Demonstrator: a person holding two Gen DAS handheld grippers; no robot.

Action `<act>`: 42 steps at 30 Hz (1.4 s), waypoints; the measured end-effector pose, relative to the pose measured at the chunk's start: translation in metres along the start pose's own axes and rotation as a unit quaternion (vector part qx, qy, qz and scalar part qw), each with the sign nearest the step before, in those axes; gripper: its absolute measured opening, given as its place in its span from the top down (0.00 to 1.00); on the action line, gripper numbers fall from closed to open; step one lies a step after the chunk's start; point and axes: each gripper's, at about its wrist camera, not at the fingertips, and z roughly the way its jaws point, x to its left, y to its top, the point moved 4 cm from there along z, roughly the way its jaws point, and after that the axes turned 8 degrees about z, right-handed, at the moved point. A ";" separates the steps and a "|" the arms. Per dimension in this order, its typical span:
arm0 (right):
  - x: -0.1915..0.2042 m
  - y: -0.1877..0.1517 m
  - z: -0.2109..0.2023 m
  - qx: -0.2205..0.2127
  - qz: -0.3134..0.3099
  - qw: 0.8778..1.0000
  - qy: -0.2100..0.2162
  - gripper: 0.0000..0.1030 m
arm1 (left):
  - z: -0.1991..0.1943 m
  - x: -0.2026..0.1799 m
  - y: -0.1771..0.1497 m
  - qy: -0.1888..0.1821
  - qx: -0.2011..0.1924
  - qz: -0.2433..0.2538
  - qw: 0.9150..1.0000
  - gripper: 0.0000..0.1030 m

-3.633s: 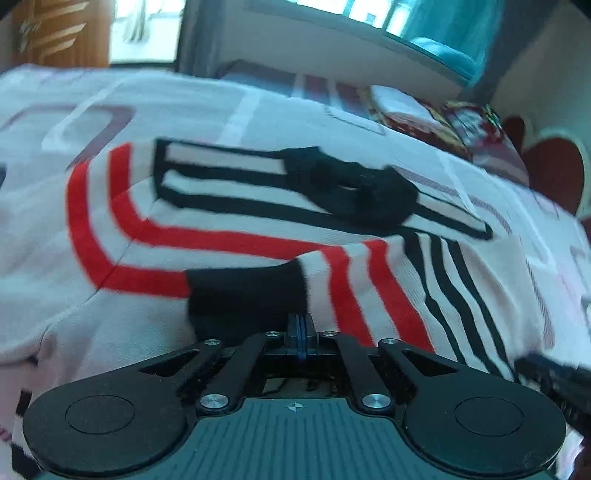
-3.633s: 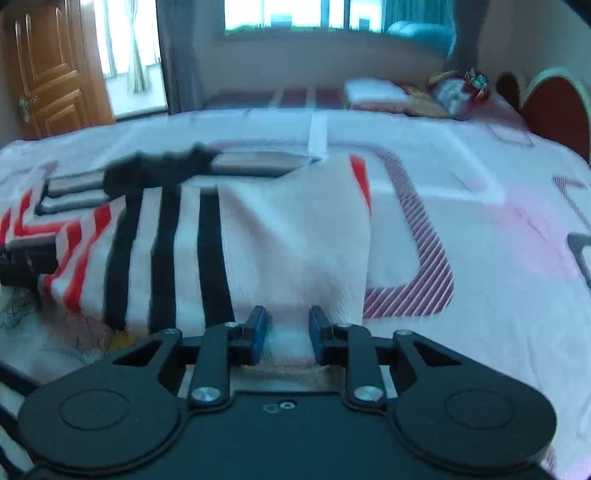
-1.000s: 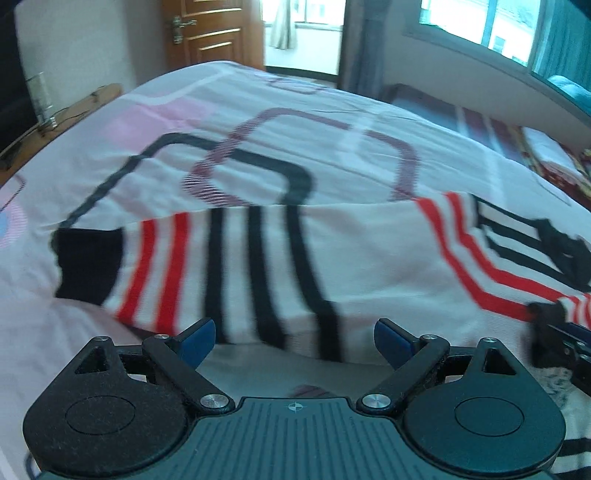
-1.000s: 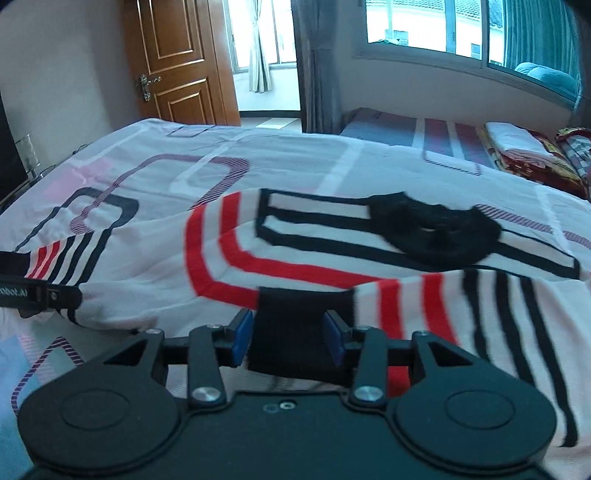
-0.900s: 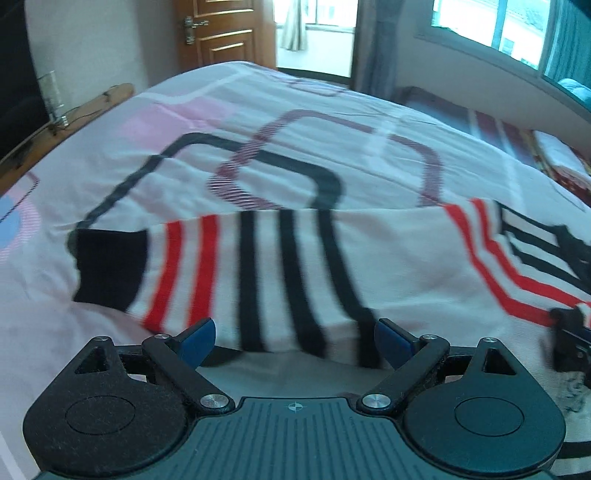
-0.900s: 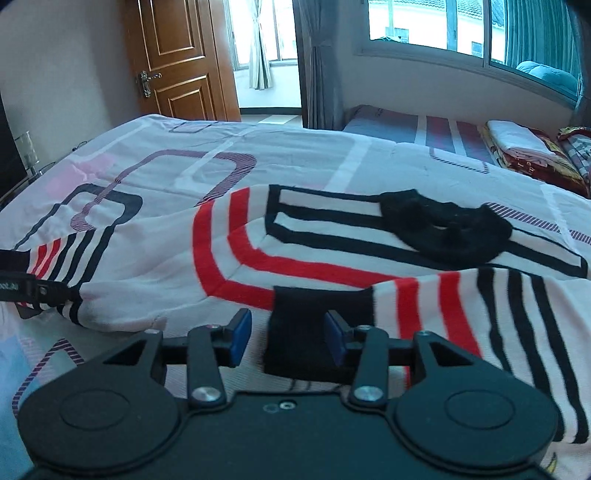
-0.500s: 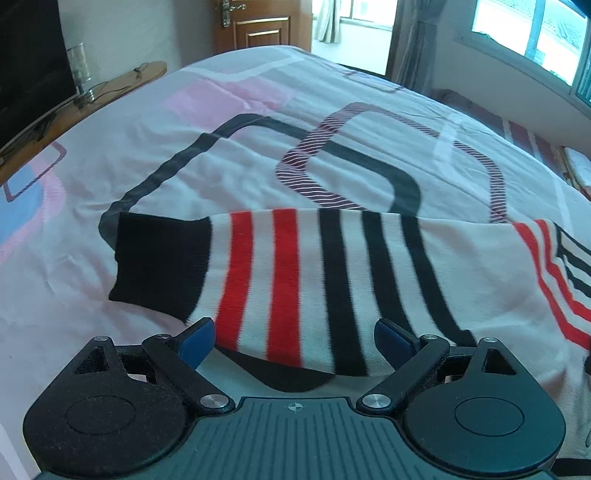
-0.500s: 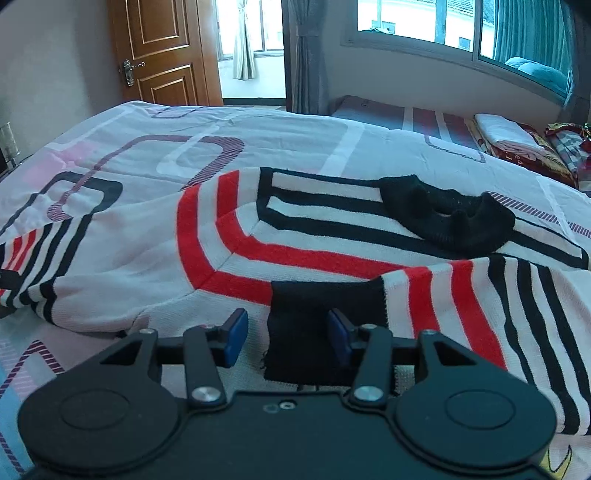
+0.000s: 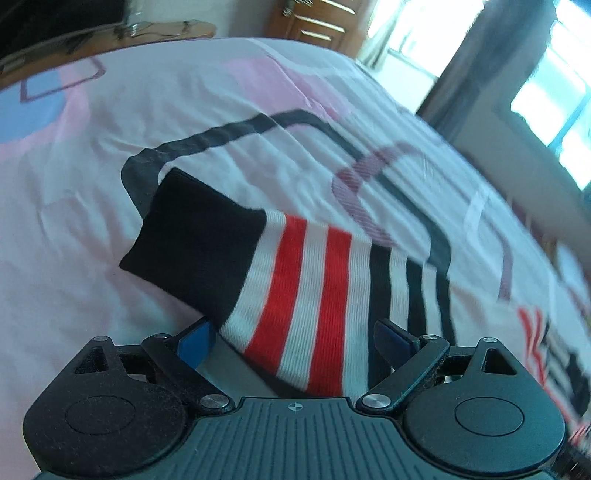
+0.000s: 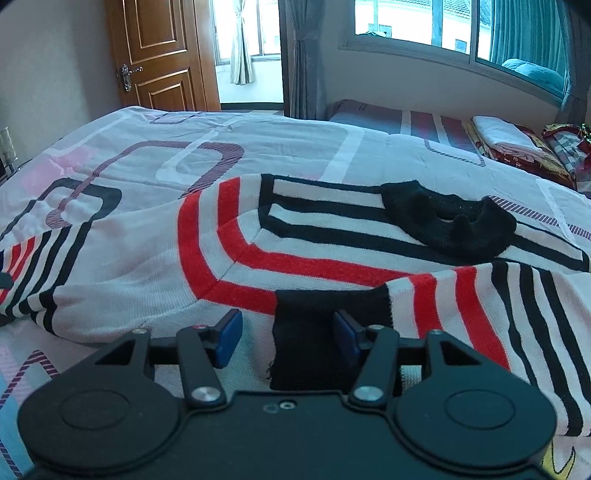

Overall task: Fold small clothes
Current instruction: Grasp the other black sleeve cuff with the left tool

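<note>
Left wrist view: left gripper (image 9: 295,341) has its fingers (image 9: 195,341) spread wide, straddling the striped sleeve (image 9: 306,295) of the sweater. The cloth lies between the pads but neither presses it, so nothing is held. The black cuff (image 9: 195,243) lies just ahead on the bed (image 9: 110,129), sleeve stretched out flat and away from the body. Frame is blurred toward the right edge.

Risk here — if the fingers close this far up the sleeve, my guess is the cuff end hangs loose and folds crookedly. Pinching bedsheet together with knit is also possible, since the sleeve lies flush on it.

Right wrist view: right gripper (image 10: 286,338) jaws are opening; the other sleeve's cuff (image 10: 314,325) sits between them, touching the right pad, clear of the left one. That sleeve is already folded across the sweater body (image 10: 240,258), black collar (image 10: 447,225) beyond it.

Risk — drawing back with the cuff snagged on that pad would likely drag the fold open.

Surroundings: wooden door (image 10: 159,55), window (image 10: 424,22), stacked bedding (image 10: 509,142) far right. Nothing stands in the way on the bed.
</note>
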 end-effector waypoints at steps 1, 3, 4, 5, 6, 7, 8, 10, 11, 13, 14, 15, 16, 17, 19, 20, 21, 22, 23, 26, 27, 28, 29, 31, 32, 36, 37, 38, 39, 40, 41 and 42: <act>0.000 0.001 0.000 -0.001 0.000 1.000 0.000 0.48 | 0.001 0.003 0.002 -0.008 -0.006 -0.016 1.000 0.12; 0.001 0.001 0.001 -0.001 0.000 1.000 0.001 0.48 | 0.001 0.011 0.005 -0.009 -0.021 -0.039 0.999 0.35; 0.000 0.001 0.001 -0.002 0.001 1.000 0.002 0.48 | 0.001 0.016 0.006 -0.005 -0.025 -0.049 0.998 0.51; 0.000 0.002 0.001 -0.002 0.002 1.000 0.002 0.48 | 0.003 0.022 0.007 -0.005 -0.030 -0.065 0.997 0.66; 0.000 0.002 0.001 -0.003 0.002 1.000 0.001 0.48 | 0.005 0.027 0.008 -0.004 -0.031 -0.076 0.997 0.72; -0.001 0.003 0.001 -0.004 0.002 1.000 0.000 0.48 | 0.006 0.032 0.008 -0.009 -0.032 -0.089 0.996 0.74; -0.001 0.003 0.001 -0.004 0.003 1.000 -0.001 0.48 | 0.007 0.035 0.008 -0.015 -0.033 -0.097 0.995 0.75; -0.001 0.004 0.001 -0.005 0.003 1.000 -0.002 0.48 | 0.005 0.035 0.008 -0.013 -0.037 -0.098 0.994 0.84; -0.001 0.005 0.000 -0.007 0.002 1.000 -0.002 0.48 | 0.005 0.034 0.006 -0.011 -0.039 -0.099 0.994 0.88; 0.001 0.007 -0.002 -0.012 -0.001 1.000 -0.003 0.48 | 0.003 0.031 0.006 -0.010 -0.046 -0.101 0.994 0.90; 0.003 0.007 -0.002 -0.014 -0.004 1.000 -0.004 0.48 | 0.002 0.031 0.007 -0.011 -0.050 -0.098 0.994 0.91; 0.004 0.007 -0.001 -0.013 -0.006 1.000 -0.004 0.48 | 0.001 0.030 0.008 -0.013 -0.053 -0.096 0.994 0.91; 0.007 0.007 0.000 -0.012 -0.008 1.000 -0.003 0.48 | -0.001 0.029 0.009 -0.016 -0.056 -0.093 0.994 0.92; 0.009 0.007 0.001 -0.011 -0.009 1.000 -0.002 0.48 | -0.003 0.027 0.011 -0.019 -0.059 -0.089 0.994 0.92; 0.014 0.006 0.002 -0.016 -0.010 1.000 0.002 0.48 | -0.010 0.021 0.017 -0.033 -0.069 -0.075 0.994 0.92; 0.017 0.006 0.003 -0.017 -0.012 1.000 0.003 0.48 | -0.014 0.017 0.021 -0.039 -0.075 -0.068 0.994 0.92; 0.020 0.006 0.005 -0.016 -0.011 1.000 0.007 0.48 | -0.018 0.011 0.024 -0.046 -0.081 -0.059 0.994 0.92; 0.023 0.005 0.006 -0.013 -0.011 1.000 0.013 0.48 | -0.023 0.004 0.029 -0.054 -0.090 -0.047 0.993 0.93; 0.027 0.005 0.008 -0.012 -0.012 1.000 0.017 0.48 | -0.027 -0.004 0.032 -0.061 -0.096 -0.037 0.993 0.93; 0.039 0.003 0.010 -0.012 -0.014 0.999 0.035 0.49 | -0.035 -0.030 0.041 -0.086 -0.108 -0.002 0.990 0.93; 0.043 -0.001 0.013 -0.003 -0.018 0.999 0.040 0.49 | -0.038 -0.045 0.043 -0.101 -0.112 0.017 0.988 0.93; 0.049 -0.009 0.021 0.019 -0.036 0.999 0.036 0.48 | -0.041 -0.057 0.044 -0.113 -0.114 0.033 0.986 0.94; 0.054 -0.015 0.021 0.004 -0.062 0.998 0.026 0.48 | -0.045 -0.076 0.043 -0.133 -0.115 0.053 0.983 0.94; 0.058 -0.014 0.021 0.003 -0.065 0.998 0.017 0.48 | -0.050 -0.114 0.039 -0.174 -0.108 0.089 0.975 0.94; 0.056 -0.011 0.020 0.007 -0.054 0.998 0.022 0.52 | -0.052 -0.137 0.034 -0.200 -0.101 0.111 0.968 0.94; 0.029 0.003 -0.013 -0.028 0.000 0.999 0.035 0.54 | -0.056 -0.223 0.001 -0.274 -0.070 0.186 0.941 0.94; 0.019 0.007 -0.024 -0.040 0.003 0.999 0.033 0.54 | -0.053 -0.244 -0.012 -0.290 -0.055 0.199 0.935 0.94; 0.009 0.010 -0.033 -0.047 0.009 0.998 0.028 0.53 | -0.050 -0.259 -0.023 -0.300 -0.043 0.209 0.930 0.94; -0.005 0.012 -0.042 -0.052 0.014 0.998 0.019 0.53 | -0.048 -0.274 -0.035 -0.309 -0.030 0.221 0.924 0.94; -0.017 0.012 -0.048 -0.054 0.018 0.998 0.011 0.53 | -0.042 -0.289 -0.051 -0.315 -0.013 0.238 0.918 0.94; -0.032 0.011 -0.055 -0.055 0.026 0.998 0.000 0.52 | -0.039 -0.301 -0.066 -0.315 0.003 0.254 0.915 0.94; -0.045 0.009 -0.058 -0.051 0.033 0.998 -0.009 0.52 | -0.035 -0.311 -0.082 -0.310 0.024 0.271 0.911 0.94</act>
